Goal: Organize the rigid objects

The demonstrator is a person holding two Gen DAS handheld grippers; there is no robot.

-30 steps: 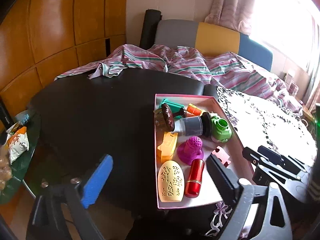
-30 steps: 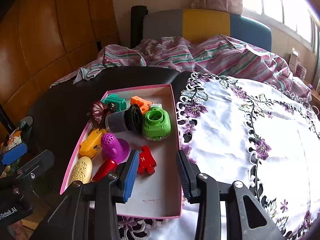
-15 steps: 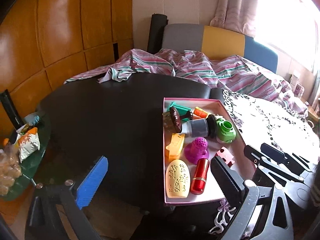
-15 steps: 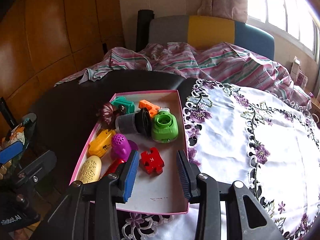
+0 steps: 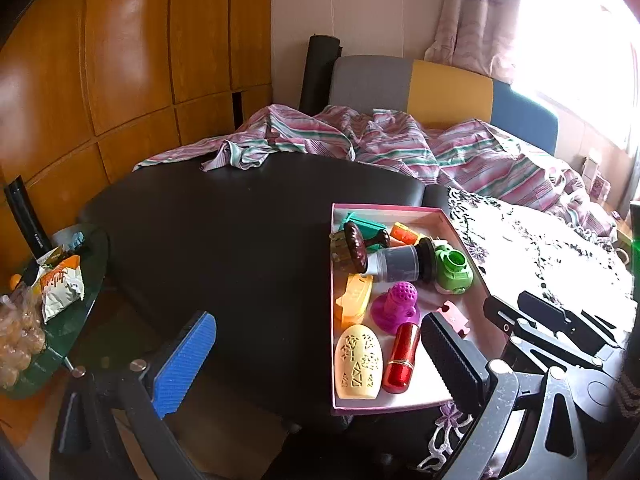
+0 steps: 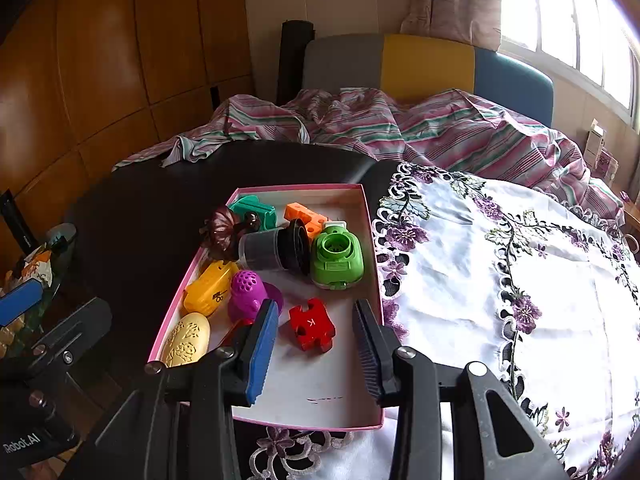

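A shallow pink box (image 6: 370, 216) (image 5: 386, 210) sits on the dark table and holds several toys: a red puzzle piece (image 6: 312, 324), a green toy (image 6: 337, 258), a grey cup lying on its side (image 6: 276, 249), a purple knob (image 6: 248, 292), a yellow toy (image 6: 210, 287), a cream egg-shaped case (image 6: 186, 340) (image 5: 358, 362), a red tube (image 5: 401, 360). My right gripper (image 6: 316, 354) is open and empty, raised over the box's near end, just behind the puzzle piece. My left gripper (image 5: 316, 360) is open and empty, left of the box over the table.
A white embroidered cloth (image 6: 500, 280) covers the table's right part. A striped blanket (image 6: 380, 128) and a grey, yellow and blue headboard (image 6: 424, 64) lie behind. A glass side table (image 5: 76, 320) with snack bags stands at the left.
Both grippers have drawn back and up from the box, so it looks smaller and farther. Both stay open. The toys have not moved.
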